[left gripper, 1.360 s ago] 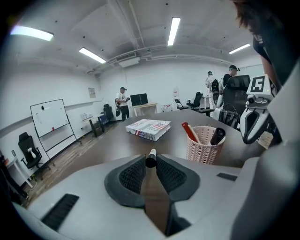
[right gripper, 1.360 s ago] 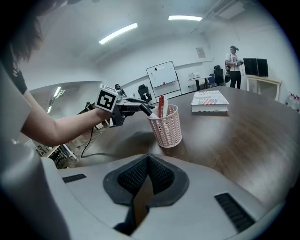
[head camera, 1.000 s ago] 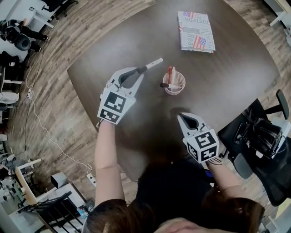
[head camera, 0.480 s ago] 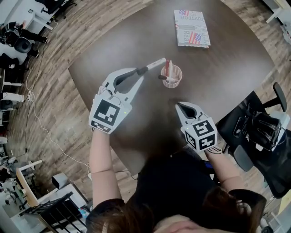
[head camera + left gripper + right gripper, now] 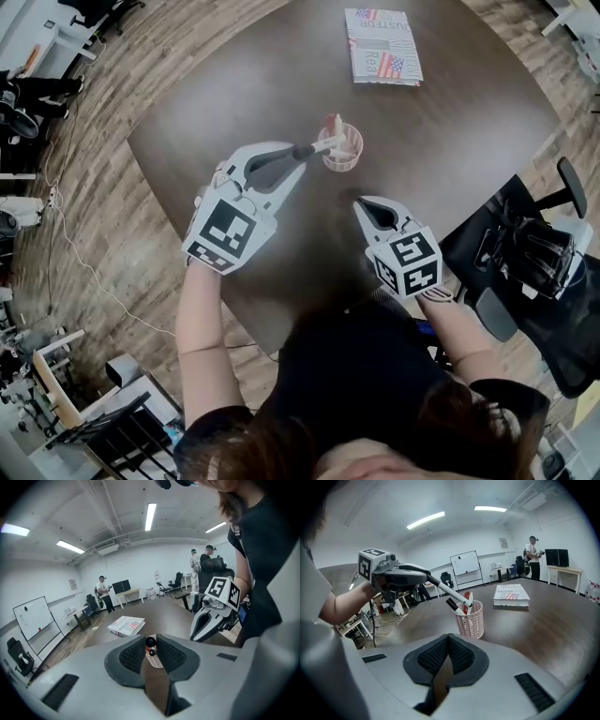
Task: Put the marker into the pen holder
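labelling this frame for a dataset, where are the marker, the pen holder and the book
marker [image 5: 451,592], right gripper view, white barrel
pen holder [image 5: 469,621], right gripper view, mesh wall
book [image 5: 382,47], head view, cover

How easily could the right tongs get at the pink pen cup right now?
Probably yes: only bare table lies between the right tongs and the cup. They are shut and empty; the marker in the left tongs is over its rim.

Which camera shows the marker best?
The right gripper view: the marker shows side-on, full length, tip at the holder. The head view shows it small, from above; the left gripper view, only its end between the jaws.
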Motion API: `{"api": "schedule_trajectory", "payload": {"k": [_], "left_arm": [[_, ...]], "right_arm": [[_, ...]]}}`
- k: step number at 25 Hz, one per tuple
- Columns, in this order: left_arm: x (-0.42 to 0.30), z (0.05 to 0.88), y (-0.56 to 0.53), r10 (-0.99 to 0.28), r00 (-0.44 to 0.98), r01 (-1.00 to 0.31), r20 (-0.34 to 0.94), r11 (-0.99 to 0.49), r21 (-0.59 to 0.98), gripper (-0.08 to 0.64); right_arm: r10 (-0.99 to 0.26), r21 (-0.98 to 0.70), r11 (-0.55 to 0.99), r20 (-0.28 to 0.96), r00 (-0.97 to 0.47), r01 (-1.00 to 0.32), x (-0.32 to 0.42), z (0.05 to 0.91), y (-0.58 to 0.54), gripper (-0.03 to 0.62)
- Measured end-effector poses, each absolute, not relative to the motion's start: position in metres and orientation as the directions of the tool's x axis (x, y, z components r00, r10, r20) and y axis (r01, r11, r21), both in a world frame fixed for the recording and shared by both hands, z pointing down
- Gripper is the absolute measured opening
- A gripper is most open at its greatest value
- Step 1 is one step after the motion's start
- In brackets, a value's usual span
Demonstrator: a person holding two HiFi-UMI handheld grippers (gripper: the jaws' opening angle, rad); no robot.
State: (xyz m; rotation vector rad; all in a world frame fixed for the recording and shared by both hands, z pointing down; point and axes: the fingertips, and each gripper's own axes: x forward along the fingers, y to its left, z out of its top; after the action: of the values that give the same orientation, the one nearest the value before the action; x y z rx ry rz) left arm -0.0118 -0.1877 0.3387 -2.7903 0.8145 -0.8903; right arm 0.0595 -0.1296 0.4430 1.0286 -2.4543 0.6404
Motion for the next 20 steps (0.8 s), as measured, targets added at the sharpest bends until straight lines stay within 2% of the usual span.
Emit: {"api": "schedule_trajectory", "payload": {"k": [5, 13, 20], "left_arm": [[0.005, 0.359, -0.19, -0.473, 0.677, -0.414, 0.564, -0.878, -0.239, 0.086], [0.014, 0.393, -0.203, -0.453, 0.621, -0.408, 0.64, -0.884, -0.23, 0.087], [0.023, 0.406, -0.208, -0.437, 0.621, -0.401, 0.65, -0.89, -0.214, 0.091]], "right_arm": [[-0.546, -0.263, 0.624, 0.528, -0.651, -0.736, 0.063, 0.448, -0.134, 0.016], [-0.54, -0.286, 0.608, 0.534, -0.65, -0.741, 0.073, 0.458, -0.14, 0.017], [-0.527, -0.303, 0.602, 0.544, -0.652, -0.739, 0.078, 0.464, -0.142, 0.015]]}}
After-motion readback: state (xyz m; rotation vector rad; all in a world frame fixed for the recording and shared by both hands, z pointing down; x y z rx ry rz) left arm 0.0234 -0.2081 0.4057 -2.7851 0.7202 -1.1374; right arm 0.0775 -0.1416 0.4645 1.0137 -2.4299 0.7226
